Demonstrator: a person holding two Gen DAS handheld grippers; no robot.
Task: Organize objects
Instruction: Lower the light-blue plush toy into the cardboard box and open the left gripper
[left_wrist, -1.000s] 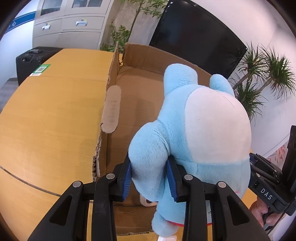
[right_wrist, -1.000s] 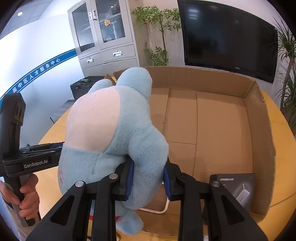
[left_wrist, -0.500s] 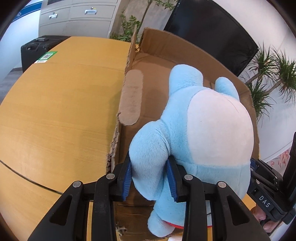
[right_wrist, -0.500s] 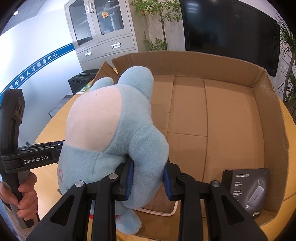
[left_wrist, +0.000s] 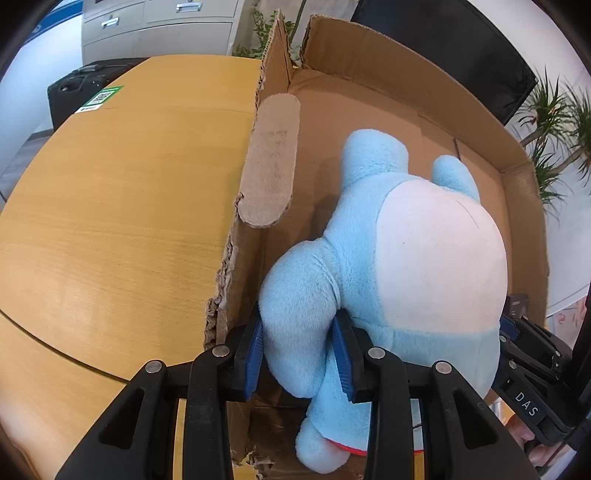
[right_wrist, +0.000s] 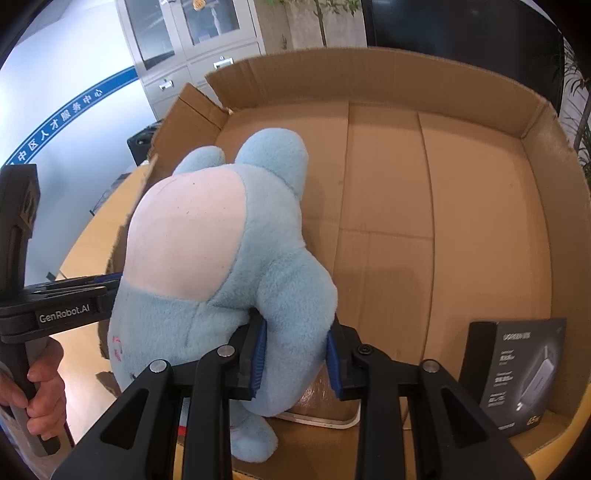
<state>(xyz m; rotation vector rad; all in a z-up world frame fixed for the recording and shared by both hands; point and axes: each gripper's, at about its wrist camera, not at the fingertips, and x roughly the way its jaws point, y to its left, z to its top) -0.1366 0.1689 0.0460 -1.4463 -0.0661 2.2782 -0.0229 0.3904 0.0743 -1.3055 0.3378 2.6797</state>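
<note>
One blue plush toy (left_wrist: 388, 266) hangs over the open cardboard box (left_wrist: 406, 110), its feet just above the box floor at the near edge. Two tools carry it together. The left tool (left_wrist: 297, 350) is clamped narrow on one plump limb, and the right tool (right_wrist: 293, 354) pinches the limb on the toy's other side. Sharing the load this way keeps a soft, bulky body level, so it can go down into the box without catching the torn left wall.

The box sits on the one wooden desk (left_wrist: 110, 221), so it seems to be the place where the objects are gathered. In it already are one dark boxed gadget (right_wrist: 517, 373), leaning in the near right corner, and one flat item with a white rim (right_wrist: 325, 413) lying under the toy. What that item is I cannot quite tell, since the toy hides most of it. A person's hand (right_wrist: 44, 395) grips the left tool's handle.
</note>
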